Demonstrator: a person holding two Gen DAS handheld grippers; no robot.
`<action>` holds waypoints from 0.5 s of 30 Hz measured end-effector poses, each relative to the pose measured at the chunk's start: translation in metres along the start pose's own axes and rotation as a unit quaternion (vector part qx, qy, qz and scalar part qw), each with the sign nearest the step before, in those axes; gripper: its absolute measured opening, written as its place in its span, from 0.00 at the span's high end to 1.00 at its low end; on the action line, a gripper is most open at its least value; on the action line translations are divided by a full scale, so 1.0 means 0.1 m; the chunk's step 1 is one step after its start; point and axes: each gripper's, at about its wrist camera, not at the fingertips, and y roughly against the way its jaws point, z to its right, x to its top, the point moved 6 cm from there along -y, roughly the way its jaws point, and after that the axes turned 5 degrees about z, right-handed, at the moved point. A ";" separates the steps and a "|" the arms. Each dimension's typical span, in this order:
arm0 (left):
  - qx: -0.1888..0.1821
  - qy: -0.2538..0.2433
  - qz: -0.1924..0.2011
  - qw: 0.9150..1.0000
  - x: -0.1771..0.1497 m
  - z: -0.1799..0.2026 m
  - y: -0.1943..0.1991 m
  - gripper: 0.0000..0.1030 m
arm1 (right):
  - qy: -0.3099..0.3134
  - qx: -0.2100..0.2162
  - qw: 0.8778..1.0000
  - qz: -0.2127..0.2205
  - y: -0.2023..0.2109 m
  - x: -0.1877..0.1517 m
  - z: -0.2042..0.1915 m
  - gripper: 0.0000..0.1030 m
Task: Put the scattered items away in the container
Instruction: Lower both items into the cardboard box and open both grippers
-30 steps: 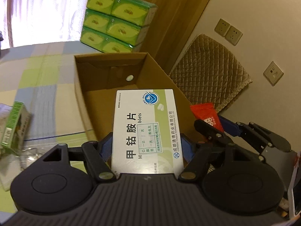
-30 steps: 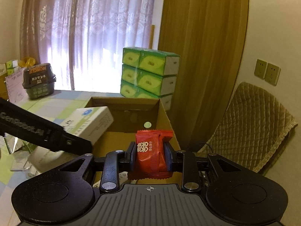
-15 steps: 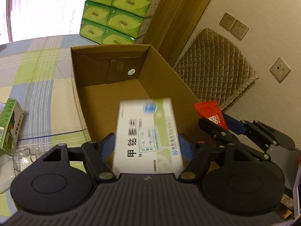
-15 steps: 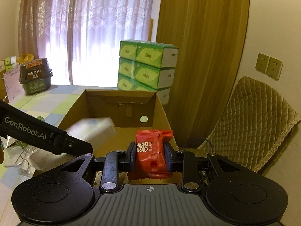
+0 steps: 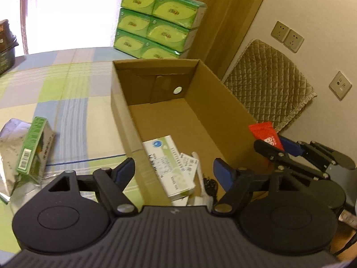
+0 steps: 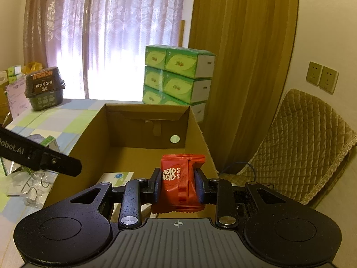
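An open cardboard box [image 5: 225,98] [image 6: 200,131] stands on the checked tablecloth. Inside it, near the front, lies a white and green medicine box [image 5: 169,165] [image 6: 118,176] on top of other small items. My left gripper [image 5: 174,169] hangs open above that end of the box, with nothing between its fingers. My right gripper [image 6: 178,185] is shut on a red snack packet [image 6: 180,181] [image 5: 265,134] and hovers over the box's right front edge. On the cloth left of the box lie a green carton [image 5: 33,145] and a silver foil pouch [image 5: 9,134].
Stacked green tissue packs [image 5: 156,22] [image 6: 176,76] stand behind the box. A dark instant-noodle tub [image 6: 43,88] sits at the table's far left. A quilted chair [image 6: 305,143] stands to the right by the wall. Clear plastic wrappers [image 6: 33,187] lie left of the box.
My left gripper opened and the medicine box dropped from it into the cardboard box. The right gripper stayed shut on the red packet and barely moved.
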 end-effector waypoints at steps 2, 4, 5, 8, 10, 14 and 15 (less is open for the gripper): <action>0.000 0.003 -0.002 1.000 -0.02 -0.03 0.01 0.29 | 0.000 0.004 1.000 -0.001 -0.01 0.01 -0.03 0.68; 0.000 0.004 -0.003 1.000 -0.04 -0.05 0.02 0.29 | 0.002 0.007 1.000 0.000 -0.03 0.02 -0.07 0.68; 0.001 0.003 -0.002 1.000 -0.04 -0.05 0.03 0.29 | 0.003 0.009 1.000 0.000 -0.03 0.03 -0.08 0.68; -0.001 0.003 -0.002 1.000 -0.05 -0.05 0.03 0.29 | 0.010 0.014 1.000 0.001 -0.06 0.05 -0.12 0.67; -0.003 0.005 -0.002 1.000 -0.05 -0.05 0.03 0.28 | 0.014 0.012 1.000 0.004 -0.07 0.06 -0.13 0.67; -0.004 0.007 -0.004 1.000 -0.07 -0.08 0.02 0.28 | 0.007 0.010 1.000 0.006 -0.09 0.08 -0.11 0.67; -0.004 0.008 -0.004 1.000 -0.07 -0.09 0.02 0.28 | 0.007 0.010 1.000 0.006 -0.10 0.09 -0.10 0.67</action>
